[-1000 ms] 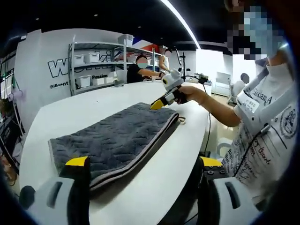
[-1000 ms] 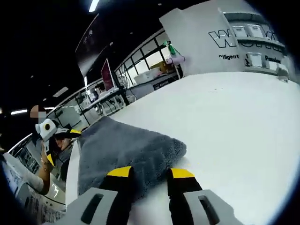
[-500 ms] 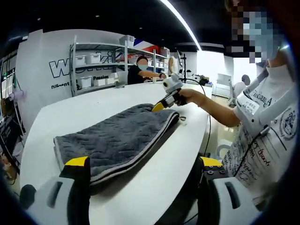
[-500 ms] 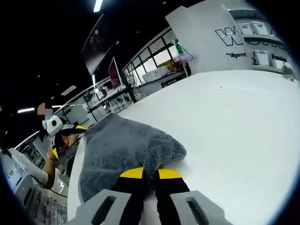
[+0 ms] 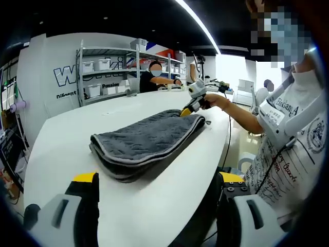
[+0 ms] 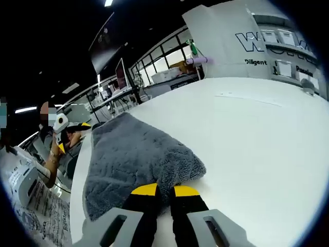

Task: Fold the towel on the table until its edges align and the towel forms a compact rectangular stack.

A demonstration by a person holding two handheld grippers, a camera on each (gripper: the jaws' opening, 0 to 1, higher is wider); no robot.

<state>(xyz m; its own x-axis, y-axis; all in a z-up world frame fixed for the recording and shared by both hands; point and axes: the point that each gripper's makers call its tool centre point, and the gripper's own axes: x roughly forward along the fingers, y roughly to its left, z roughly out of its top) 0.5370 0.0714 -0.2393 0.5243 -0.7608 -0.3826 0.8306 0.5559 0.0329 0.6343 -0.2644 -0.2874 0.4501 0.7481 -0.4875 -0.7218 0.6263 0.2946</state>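
A dark grey towel (image 5: 146,140) lies folded in a thick stack on the white table (image 5: 61,134), its rounded fold facing me. My left gripper (image 5: 158,177) hangs open short of the towel, jaws wide apart and holding nothing. At the towel's far corner my right gripper (image 5: 188,108) sits in a hand. In the right gripper view the towel (image 6: 128,154) spreads away ahead, and my right gripper (image 6: 165,189) is shut on its near corner. The left gripper (image 6: 60,135) shows small beyond the towel's far end.
The person holding the grippers (image 5: 288,139) stands at the table's right edge. Behind the table are shelves with boxes (image 5: 103,64) and a seated person (image 5: 154,76). Desks with monitors (image 6: 123,77) line the room's far side. Bare tabletop (image 6: 257,134) stretches beside the towel.
My right gripper has shut on the towel's corner and drawn the towel along the table, away from my left gripper. The left gripper stays open and has not moved.
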